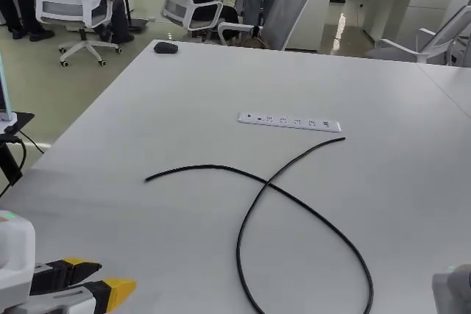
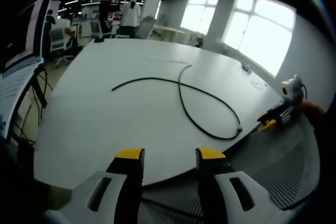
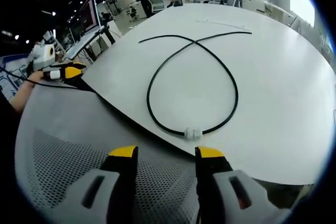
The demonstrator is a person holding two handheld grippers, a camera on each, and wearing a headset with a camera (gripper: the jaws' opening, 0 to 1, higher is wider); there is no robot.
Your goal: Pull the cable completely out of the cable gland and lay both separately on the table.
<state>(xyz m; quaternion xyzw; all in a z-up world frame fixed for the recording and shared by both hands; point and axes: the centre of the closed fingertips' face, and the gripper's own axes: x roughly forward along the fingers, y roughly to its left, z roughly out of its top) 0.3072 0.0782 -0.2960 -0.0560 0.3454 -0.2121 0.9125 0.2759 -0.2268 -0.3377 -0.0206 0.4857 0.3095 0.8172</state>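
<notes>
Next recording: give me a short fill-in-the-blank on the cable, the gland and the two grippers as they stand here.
1. The thin black cable lies on the white table in a loop whose two strands ____ once.
2. The small white cable gland sits threaded ____ the cable, near the table's edge.
3. The left gripper and the right gripper hold nothing, and the jaws of both are ____.

Missing words: cross; on; open.

Bright window glare, sharp head view, fisheye-warped gripper views
</notes>
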